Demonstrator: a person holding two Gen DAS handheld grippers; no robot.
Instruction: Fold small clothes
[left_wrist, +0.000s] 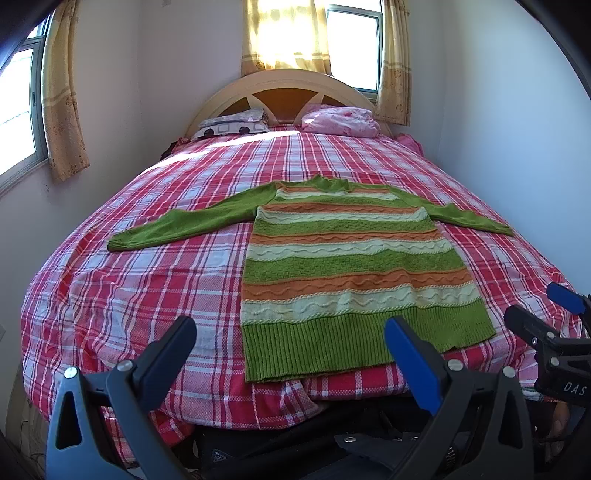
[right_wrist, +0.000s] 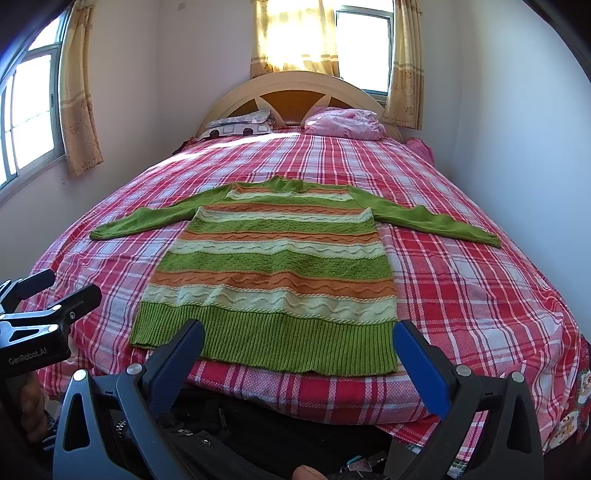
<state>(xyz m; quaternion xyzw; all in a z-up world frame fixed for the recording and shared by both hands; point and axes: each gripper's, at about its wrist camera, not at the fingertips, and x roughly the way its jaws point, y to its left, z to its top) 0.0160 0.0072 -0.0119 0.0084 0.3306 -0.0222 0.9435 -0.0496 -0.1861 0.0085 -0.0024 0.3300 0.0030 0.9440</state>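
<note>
Plaid bed (left_wrist: 110, 295) carries sweater (left_wrist: 351, 266) flat, hem toward both tongs, long axis running away; left tongs (left_wrist: 291, 354) and right tongs (right_wrist: 299, 354) wide, empty.

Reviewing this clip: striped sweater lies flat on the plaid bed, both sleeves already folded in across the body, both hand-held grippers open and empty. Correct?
Not quite. The sleeves are not folded: both wrist views show the striped sweater with its sleeves spread outward on the plaid bed. The left hand-held gripper and right hand-held gripper are indeed open and empty.
</note>
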